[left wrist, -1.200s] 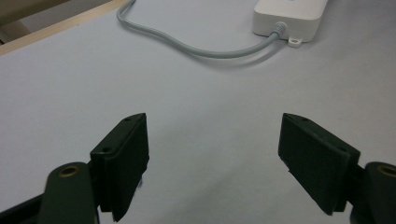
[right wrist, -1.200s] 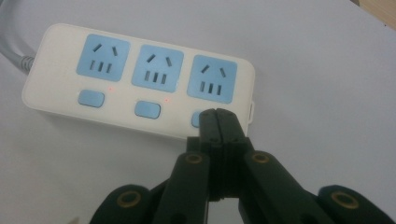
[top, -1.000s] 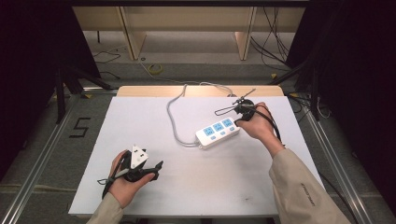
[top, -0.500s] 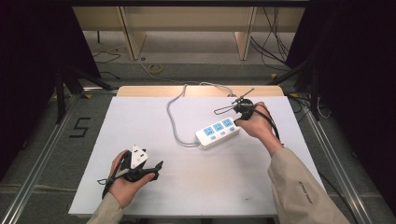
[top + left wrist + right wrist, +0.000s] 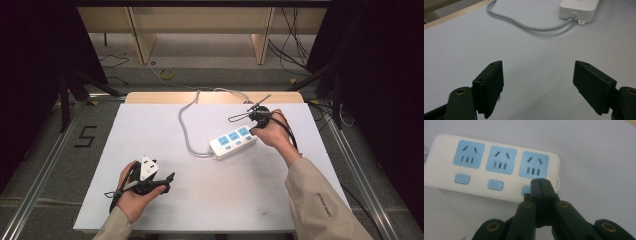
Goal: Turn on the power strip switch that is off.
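Nothing shifts since second ago: right gripper point(image 5: 540, 185), jaws shut, tip still on third switch point(image 5: 526, 190) of power strip point(image 5: 233, 141); press apparently underway. Left gripper point(image 5: 539, 85) open, idle over worktop point(image 5: 165, 130).

Your power strip point(image 5: 233, 142) lay on the table point(image 5: 210, 200), toward two o'clock of its centre. Its cable point(image 5: 186, 131) looped off toward eleven o'clock, and your left gripper point(image 5: 167, 181) sat near seven o'clock.
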A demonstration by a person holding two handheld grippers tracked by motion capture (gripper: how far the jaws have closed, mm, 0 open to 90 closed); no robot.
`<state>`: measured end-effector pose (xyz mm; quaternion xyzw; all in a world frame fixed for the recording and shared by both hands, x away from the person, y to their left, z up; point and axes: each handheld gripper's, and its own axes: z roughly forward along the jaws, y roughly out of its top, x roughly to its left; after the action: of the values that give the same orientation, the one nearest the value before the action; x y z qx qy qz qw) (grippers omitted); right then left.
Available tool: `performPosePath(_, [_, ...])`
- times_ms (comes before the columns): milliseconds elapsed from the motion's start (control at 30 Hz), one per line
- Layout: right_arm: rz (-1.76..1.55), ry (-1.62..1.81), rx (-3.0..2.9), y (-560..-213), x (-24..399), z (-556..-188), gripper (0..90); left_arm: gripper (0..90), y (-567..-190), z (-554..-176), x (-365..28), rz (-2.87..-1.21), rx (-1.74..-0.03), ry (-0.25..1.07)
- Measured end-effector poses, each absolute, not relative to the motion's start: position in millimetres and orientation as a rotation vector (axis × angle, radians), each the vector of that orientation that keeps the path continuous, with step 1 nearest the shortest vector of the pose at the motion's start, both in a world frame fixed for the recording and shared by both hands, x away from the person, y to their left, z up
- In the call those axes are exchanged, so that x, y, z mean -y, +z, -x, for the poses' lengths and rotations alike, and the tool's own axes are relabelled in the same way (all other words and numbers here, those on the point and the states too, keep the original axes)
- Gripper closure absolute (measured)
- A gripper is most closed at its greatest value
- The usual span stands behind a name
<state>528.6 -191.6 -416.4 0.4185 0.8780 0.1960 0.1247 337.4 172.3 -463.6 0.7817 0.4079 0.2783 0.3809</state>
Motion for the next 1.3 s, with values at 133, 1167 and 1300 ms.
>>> performPosePath(133, [-1.219, 0.560, -2.561, -418, 191, -530, 90.0, 24.5, -464, -337, -172, -1.995, -1.040, 0.710])
performPosePath(1167, [-1.218, 0.535, -2.586, -424, 182, -536, 90.0, 24.6, -464, -338, -172, -1.993, -1.039, 0.708])
performPosePath(1300, [-1.224, 0.529, -2.591, -425, 181, -536, 90.0, 24.5, -463, -338, -172, -1.993, -1.039, 0.708])
